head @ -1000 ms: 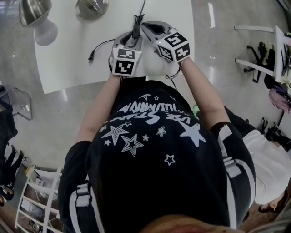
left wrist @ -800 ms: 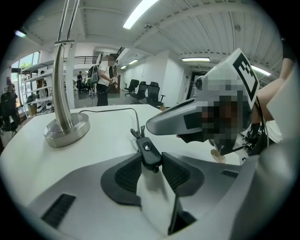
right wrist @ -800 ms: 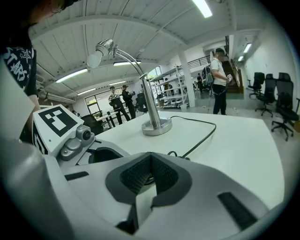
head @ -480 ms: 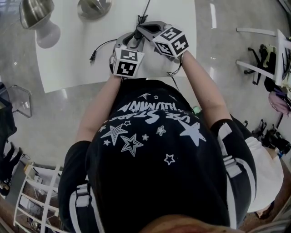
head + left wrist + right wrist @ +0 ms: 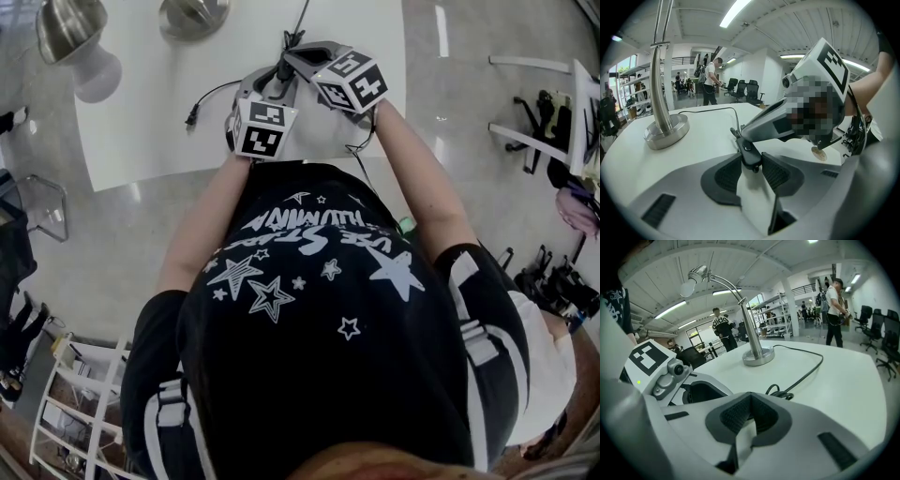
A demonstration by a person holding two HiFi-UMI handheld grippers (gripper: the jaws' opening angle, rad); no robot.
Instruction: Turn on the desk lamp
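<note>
1. Left gripper [image 5: 751,163] pinches the black inline switch [image 5: 749,152] on the lamp cord [image 5: 712,109], with a pad on each side of it.
2. Right gripper [image 5: 749,404] has its jaws pressed together with nothing between them. In the left gripper view its closed tip comes in from the right and meets the far end of the switch, just beyond the left gripper's pads.
3. Desk lamp [image 5: 740,310] stands upright on the white table [image 5: 141,131], ahead of both grippers and well apart from them.
4. Lamp base [image 5: 666,132] sits ahead and to the left of the left gripper.
5. Lamp head [image 5: 691,280] with its bulb arches over, up and left of the right gripper.
6. The cord runs from the base to the switch, with a small loop just ahead of the right gripper's jaws.
7. Plug [image 5: 188,116] lies loose on the table, left of the left gripper.
8. People stand far behind the table.
</note>
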